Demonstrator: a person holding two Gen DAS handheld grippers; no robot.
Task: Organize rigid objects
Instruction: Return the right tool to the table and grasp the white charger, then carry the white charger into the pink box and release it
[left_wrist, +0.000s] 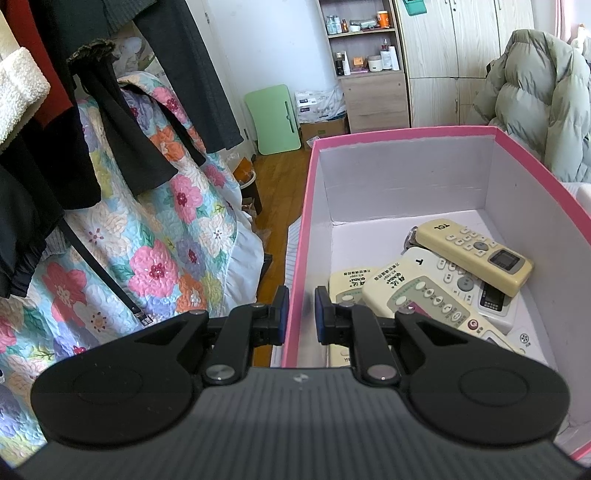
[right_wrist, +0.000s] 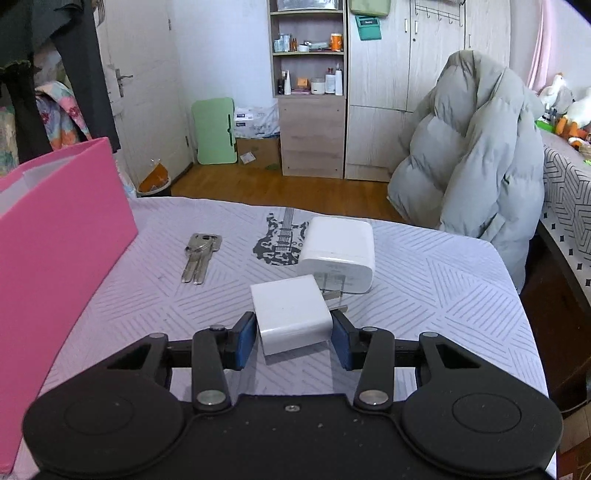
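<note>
My left gripper (left_wrist: 300, 314) is shut on the near left wall of the pink box (left_wrist: 406, 133), one blue pad outside and one inside. Several beige and white remote controls (left_wrist: 476, 254) lie piled in the box. On the striped tablecloth, my right gripper (right_wrist: 294, 334) has its blue pads against both sides of a small white charger (right_wrist: 291, 314), which still rests on the cloth. A larger white plug adapter (right_wrist: 338, 247) lies just behind it, prongs toward the small one. A bunch of silver keys (right_wrist: 199, 254) lies to the left. The pink box (right_wrist: 62, 229) stands at the far left.
The table (right_wrist: 443, 288) drops off at its right and far edges. A grey puffer coat (right_wrist: 476, 155) hangs over a chair behind the table. A floral quilt (left_wrist: 155, 236) and hanging dark clothes (left_wrist: 122, 122) are left of the box. Shelves and wardrobes line the far wall.
</note>
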